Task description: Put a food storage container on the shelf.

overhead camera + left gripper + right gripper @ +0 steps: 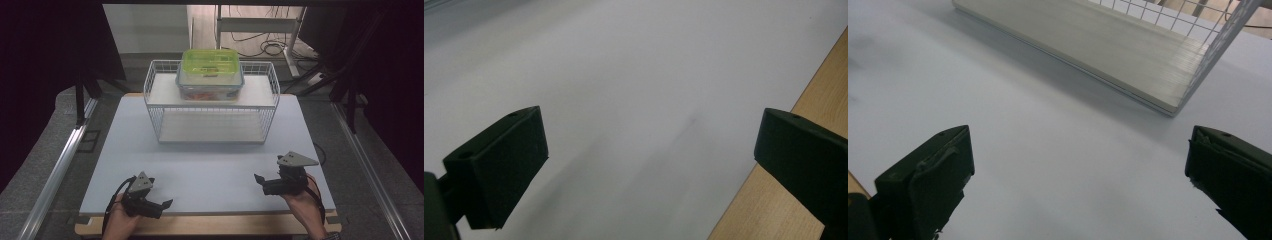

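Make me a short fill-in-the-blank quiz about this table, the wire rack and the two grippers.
1. The box on the wire rack has a lid coloured ____.
2. The box stands on the rack's ____ shelf.
3. The left gripper and the right gripper both have their jaws ____.
4. The rack's bottom shelf is ____.

Missing words: green; top; open; empty

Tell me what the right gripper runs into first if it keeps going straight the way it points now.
Probably the white table surface: the right gripper, jaws open, tilts down at it. If it skimmed above, the lower shelf board of the wire rack looks next, though depth is unclear.
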